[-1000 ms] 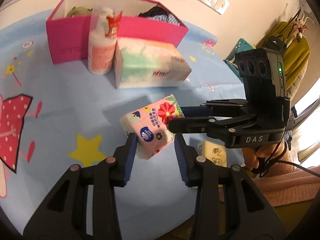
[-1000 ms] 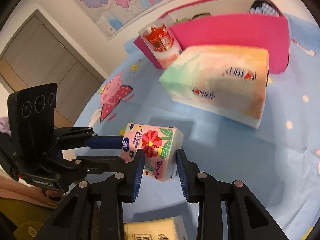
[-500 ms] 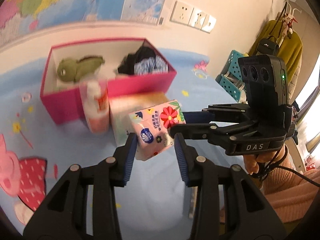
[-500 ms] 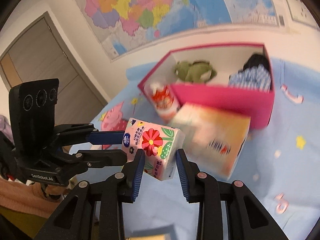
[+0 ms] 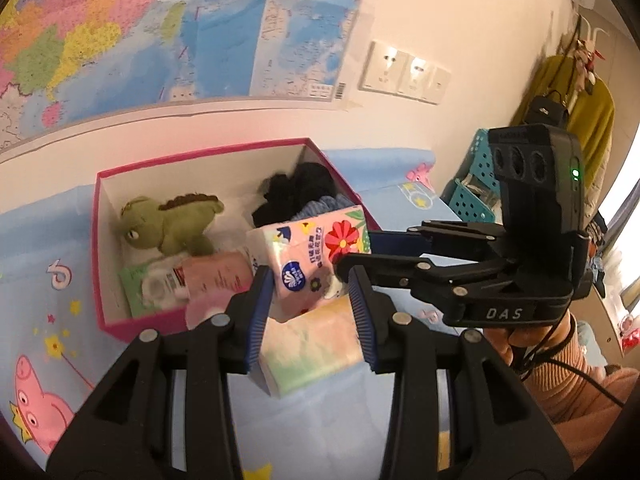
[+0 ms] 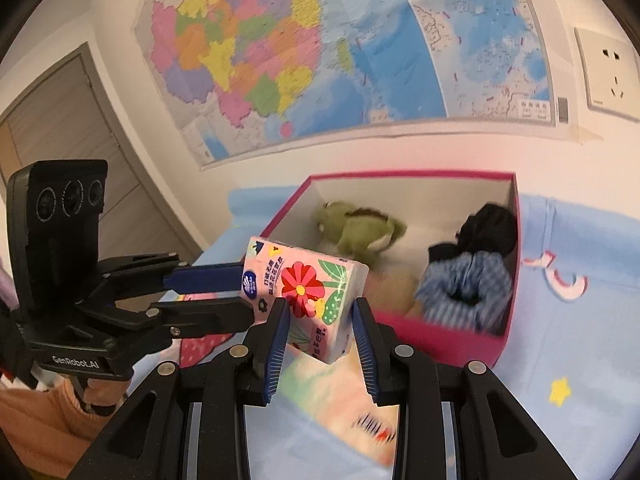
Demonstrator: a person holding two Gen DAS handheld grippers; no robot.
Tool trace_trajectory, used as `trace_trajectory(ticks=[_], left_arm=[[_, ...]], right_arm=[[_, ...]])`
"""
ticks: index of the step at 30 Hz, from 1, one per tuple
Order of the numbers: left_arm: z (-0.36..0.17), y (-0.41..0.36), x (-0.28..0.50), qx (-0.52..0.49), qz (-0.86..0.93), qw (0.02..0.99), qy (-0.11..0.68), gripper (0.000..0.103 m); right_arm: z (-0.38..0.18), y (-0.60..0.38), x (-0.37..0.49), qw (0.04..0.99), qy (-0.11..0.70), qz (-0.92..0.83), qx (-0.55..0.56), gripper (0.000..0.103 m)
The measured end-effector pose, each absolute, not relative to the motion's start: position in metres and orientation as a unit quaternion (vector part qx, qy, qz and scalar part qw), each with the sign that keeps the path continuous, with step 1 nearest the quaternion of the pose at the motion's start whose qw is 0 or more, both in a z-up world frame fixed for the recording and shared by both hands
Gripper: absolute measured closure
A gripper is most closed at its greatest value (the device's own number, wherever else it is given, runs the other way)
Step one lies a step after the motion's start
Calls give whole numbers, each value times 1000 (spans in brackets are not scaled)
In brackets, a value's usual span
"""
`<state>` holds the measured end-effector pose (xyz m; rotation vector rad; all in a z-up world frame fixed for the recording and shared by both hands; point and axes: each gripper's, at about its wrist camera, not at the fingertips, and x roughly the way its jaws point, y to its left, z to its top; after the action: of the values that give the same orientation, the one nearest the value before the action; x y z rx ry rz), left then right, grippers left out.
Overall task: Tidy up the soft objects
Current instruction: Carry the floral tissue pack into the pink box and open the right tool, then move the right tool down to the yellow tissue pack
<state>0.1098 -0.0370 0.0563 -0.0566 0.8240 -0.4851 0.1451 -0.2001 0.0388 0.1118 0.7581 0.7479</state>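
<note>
**Two grippers carry a floral tissue pack above the pink box**

The small pink plastic-wrapped tissue pack printed with a red flower [image 5: 316,264] hangs in the air between both tools, just in front of and above the open pink cardboard box [image 5: 105,240]. The left gripper [image 5: 310,312] has its blue-padded jaws narrowed onto one end of the pack; the right gripper [image 6: 320,328] pinches the other end, crossing the first at an angle. Two grips seem sensible here: the pack is soft and would sag or twist from a single pinch, and holding both ends keeps it level for a tidy drop into the box.

The pack looks plump and slightly dented where the pads press, its wrapper glossy, with a blue round logo and green leaves beside the flower.

Inside the box lie a green plush dinosaur [image 6: 356,228], a black fabric bundle [image 6: 488,228] and a blue checked cloth [image 6: 464,284]. A larger pastel tissue pack [image 5: 312,344] lies on the blue cartoon-print sheet [image 5: 48,240] beneath.
</note>
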Motion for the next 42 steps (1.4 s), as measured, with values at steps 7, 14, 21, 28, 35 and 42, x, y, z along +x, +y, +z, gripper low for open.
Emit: trace_trajectory(ticks=[7,14,21,28,35,42], left_arm=[[46,-29,146,-35,-213,884,415,62],[27,-15,176,-60,-204,868,449,62],[8,-19,196,-57,-196,856,475,62],[4,-14,204,-72,-188,854,480,62],[16,2,177,-71,-182,872,448,62],[43,5,112,-47,-227,890,393,60]], right_arm=[[35,-189,178,861,370,345,49,70],[17,-178,204,848,400,343,61,70],[4,-175,220,846,418,323,65,69],[4,-182,219,868,405,280,67,61],[12,-191,193,875,387,285,53,61],[28,-207,138,864,367,341,48,58]])
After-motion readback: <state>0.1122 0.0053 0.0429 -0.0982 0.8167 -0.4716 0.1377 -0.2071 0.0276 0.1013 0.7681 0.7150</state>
